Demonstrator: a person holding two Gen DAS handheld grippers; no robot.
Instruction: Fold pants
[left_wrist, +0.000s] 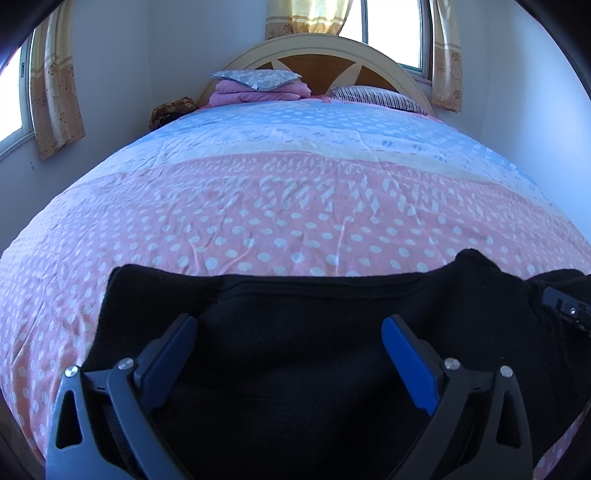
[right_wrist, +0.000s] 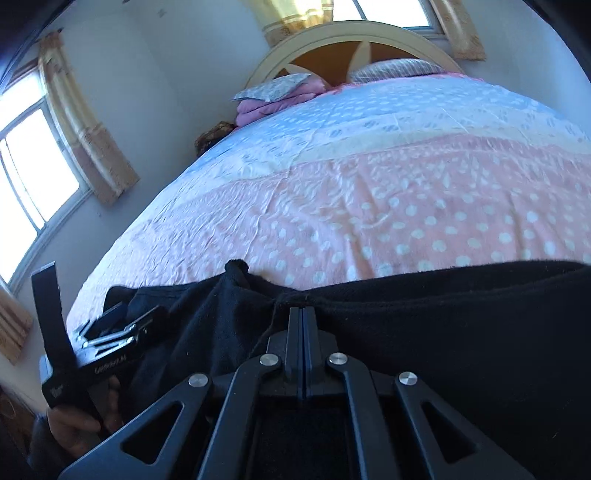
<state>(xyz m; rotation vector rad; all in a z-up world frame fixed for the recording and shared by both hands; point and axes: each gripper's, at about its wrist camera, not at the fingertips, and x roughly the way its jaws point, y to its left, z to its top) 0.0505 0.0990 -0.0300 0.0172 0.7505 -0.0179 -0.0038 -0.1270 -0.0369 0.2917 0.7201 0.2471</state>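
Directly beneath the left gripper (left_wrist: 290, 326), black pants (left_wrist: 295, 369) lie spread over the near end of a bed, their dark fabric filling the gap between the two blue-padded fingers (left_wrist: 406, 365), which stand wide apart and grip nothing. Off to that gripper's right, the pants rise in a small peak beside the tip of the right gripper (left_wrist: 565, 308), seen at the frame's edge. From its own camera, the right gripper (right_wrist: 303, 314) has its jaws pressed fully together at the far edge of the pants (right_wrist: 443, 332); whether any fabric is pinched between the tips cannot be told. To its left, a hand (right_wrist: 74, 424) holds the left gripper's handle. Beyond the pants stretches a pink bedspread (left_wrist: 295, 206) with white dots, turning pale blue farther off. At the far end sit folded pink bedding (left_wrist: 258, 94) topped by a grey patterned pillow (left_wrist: 255, 78), a striped pillow (left_wrist: 376, 96) and an arched headboard (left_wrist: 317, 48), with curtained windows (left_wrist: 391, 26) behind.
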